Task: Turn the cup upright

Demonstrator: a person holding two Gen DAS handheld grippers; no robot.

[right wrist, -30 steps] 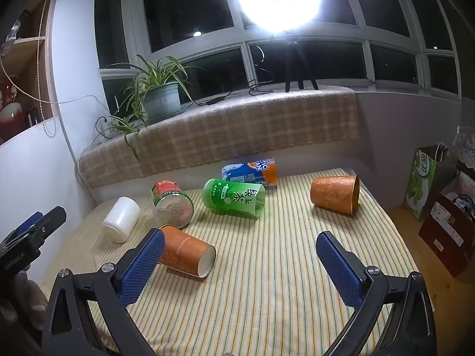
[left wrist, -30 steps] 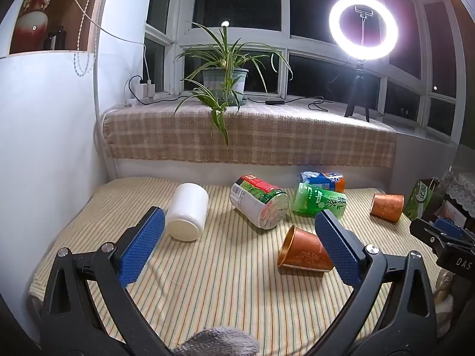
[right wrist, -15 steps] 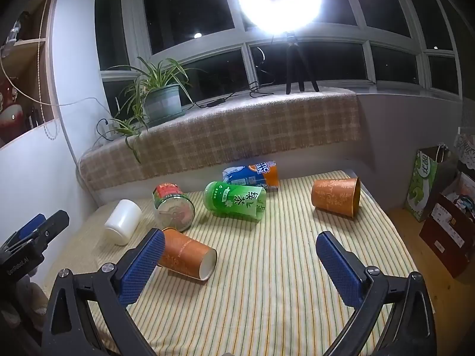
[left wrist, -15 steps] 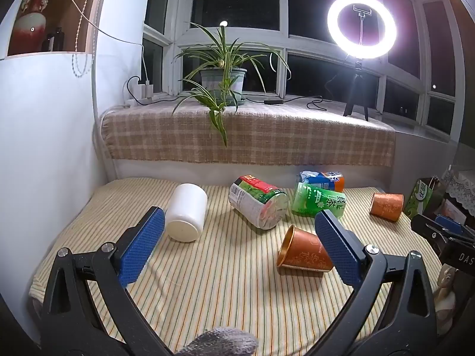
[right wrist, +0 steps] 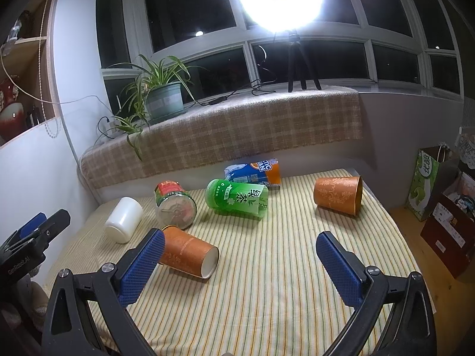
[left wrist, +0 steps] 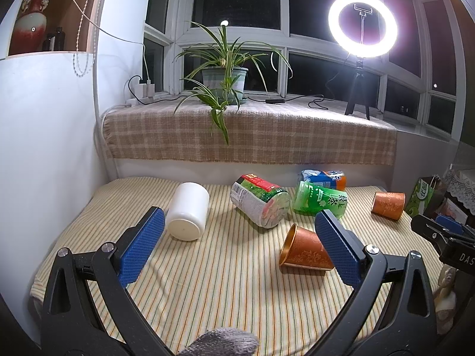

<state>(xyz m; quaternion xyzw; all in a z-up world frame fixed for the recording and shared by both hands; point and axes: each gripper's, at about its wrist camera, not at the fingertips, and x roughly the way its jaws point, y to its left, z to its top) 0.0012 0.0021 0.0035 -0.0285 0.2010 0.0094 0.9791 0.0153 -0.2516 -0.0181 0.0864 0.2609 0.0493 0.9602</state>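
Several cups lie on their sides on the striped table (left wrist: pixel 222 290). A near orange cup (left wrist: pixel 305 252) (right wrist: pixel 187 250) lies by my left gripper's right finger. A far orange cup (left wrist: pixel 387 206) (right wrist: pixel 338 195) lies at the right. A white cup (left wrist: pixel 187 215) (right wrist: pixel 124 219) lies at the left. A green-and-red cup (left wrist: pixel 261 203) (right wrist: pixel 175 207), a green tea cup (left wrist: pixel 320 198) (right wrist: pixel 237 198) and a blue-orange cup (left wrist: pixel 323 176) (right wrist: pixel 255 172) lie behind. My left gripper (left wrist: pixel 237 249) and right gripper (right wrist: pixel 237 264) are open, empty, above the near table.
A checked-cloth ledge (left wrist: pixel 252 133) behind the table carries a potted plant (left wrist: pixel 224 81) and a ring light on a tripod (left wrist: pixel 360 59). A white wall (left wrist: pixel 44 148) stands at the left. A green bag (right wrist: pixel 426 184) and boxes (right wrist: pixel 445 228) stand right of the table.
Both grippers have drifted only slightly; the right view has shifted a little so the cups sit slightly higher. Nothing was grasped or moved.
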